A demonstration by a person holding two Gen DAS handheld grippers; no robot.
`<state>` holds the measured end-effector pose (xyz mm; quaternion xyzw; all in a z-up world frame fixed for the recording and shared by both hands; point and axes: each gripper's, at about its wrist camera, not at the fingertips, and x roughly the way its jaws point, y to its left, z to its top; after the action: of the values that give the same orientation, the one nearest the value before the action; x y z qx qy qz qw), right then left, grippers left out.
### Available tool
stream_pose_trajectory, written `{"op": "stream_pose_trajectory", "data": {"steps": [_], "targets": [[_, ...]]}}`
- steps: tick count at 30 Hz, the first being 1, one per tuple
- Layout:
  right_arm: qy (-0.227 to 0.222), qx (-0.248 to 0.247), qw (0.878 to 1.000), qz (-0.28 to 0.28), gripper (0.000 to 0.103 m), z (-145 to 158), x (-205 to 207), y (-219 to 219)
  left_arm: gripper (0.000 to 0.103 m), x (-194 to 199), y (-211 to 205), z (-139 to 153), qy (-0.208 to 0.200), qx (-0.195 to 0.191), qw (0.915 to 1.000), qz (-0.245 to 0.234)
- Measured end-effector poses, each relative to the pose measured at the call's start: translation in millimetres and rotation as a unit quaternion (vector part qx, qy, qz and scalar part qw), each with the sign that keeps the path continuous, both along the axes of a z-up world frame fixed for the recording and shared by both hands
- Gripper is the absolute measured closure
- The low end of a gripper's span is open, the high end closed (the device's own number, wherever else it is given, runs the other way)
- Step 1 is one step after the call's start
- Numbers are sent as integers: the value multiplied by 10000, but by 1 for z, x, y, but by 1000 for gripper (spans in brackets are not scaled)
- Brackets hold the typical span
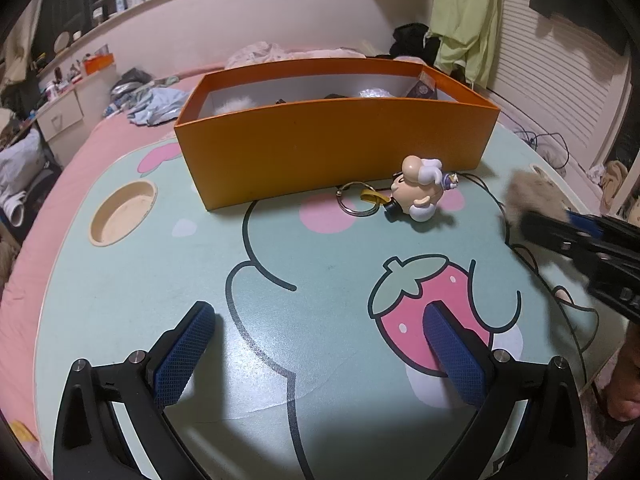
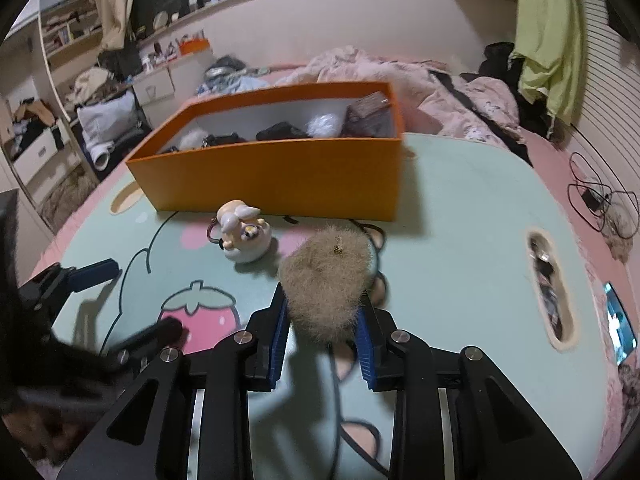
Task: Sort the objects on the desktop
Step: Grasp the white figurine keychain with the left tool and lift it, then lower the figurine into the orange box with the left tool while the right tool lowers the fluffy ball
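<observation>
The right gripper (image 2: pixel 322 312) has its blue ribbed pads pressed into the two sides of a round, tan, long-haired fluffy pompom (image 2: pixel 326 280), so its jaws are drawn in narrow with the ball caught between them. The pompom is shaggy and slightly squashed at the grip, with a small gold fitting on its far top, and it sits just above the mint-green cartoon-printed tabletop (image 2: pixel 460 208) near the strawberry drawing. Just to its far left lies a cream and white glossy cartoon figurine keychain (image 2: pixel 244 236) on its side, with a metal ring, close in front of the long orange cardboard box (image 2: pixel 272 172), which already holds dark and pale items. The left gripper (image 1: pixel 316 340) hovers over the near tabletop, jaws spread wide with nothing between them.
</observation>
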<state>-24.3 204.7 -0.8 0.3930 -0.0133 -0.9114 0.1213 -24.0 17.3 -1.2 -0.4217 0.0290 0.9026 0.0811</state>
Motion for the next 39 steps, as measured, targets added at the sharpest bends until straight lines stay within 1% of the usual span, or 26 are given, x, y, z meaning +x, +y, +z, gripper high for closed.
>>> {"op": "stream_pose_trajectory", "data": {"steps": [4, 7, 8, 10, 12, 13, 14, 15, 16, 17, 20, 22, 25, 29, 33, 37, 39], "targets": [[126, -102, 9997, -193, 72, 7, 9, 15, 0, -6, 13, 14, 121, 54, 9998, -158], [196, -147, 9993, -290, 72, 11, 11, 21, 0, -21, 30, 25, 207, 181, 9991, -323], [240, -130, 9992, -306, 72, 13, 12, 21, 1, -28, 37, 26, 202, 193, 9990, -350], [337, -83, 9989, -308, 72, 17, 14, 18, 8, -44, 52, 25, 173, 119, 9991, -365], [392, -31, 9988, -295, 72, 19, 16, 15, 21, -57, 59, 20, 88, 62, 9993, -351], [427, 20, 9986, -296, 72, 21, 17, 14, 25, -62, 60, 17, 23, 86, 9993, -352], [465, 81, 9984, -299, 72, 21, 19, 14, 39, -68, 61, 13, -91, 155, 9992, -352], [507, 168, 9981, -301, 72, 22, 20, 11, 48, -72, 62, 10, -166, 225, 9990, -344], [534, 236, 9979, -296, 72, 23, 22, 9, 54, -71, 61, 12, -8, 157, 9994, -308], [546, 261, 9978, -281, 72, 23, 23, 8, 70, -70, 61, 12, -16, 135, 9995, -301], [550, 280, 9977, -265, 72, 22, 24, 6, 70, -60, 51, 14, 3, 305, 9988, -371], [586, 389, 9971, -283, 72, 21, 26, 4, 70, -50, 39, 20, 131, 440, 9984, -340], [610, 465, 9967, -269, 72, 21, 27, 3, 70, -32, 23, 26, 287, 518, 9976, -347], [654, 593, 9958, -251, 72, 22, 29, 0, 70, -14, 6, 30, 288, 714, 9964, -342], [734, 728, 9943, -256, 72, 23, 31, -5, 70, 11, -2, 37, 594, 523, 9962, -372], [784, 778, 9936, -216, 72, 26, 32, -9, 70, 21, -8, 48, 705, 505, 9953, -435], [817, 803, 9932, -197, 72, 28, 33, -11, 70, 23, -10, 58, 807, 529, 9944, -435]]}}
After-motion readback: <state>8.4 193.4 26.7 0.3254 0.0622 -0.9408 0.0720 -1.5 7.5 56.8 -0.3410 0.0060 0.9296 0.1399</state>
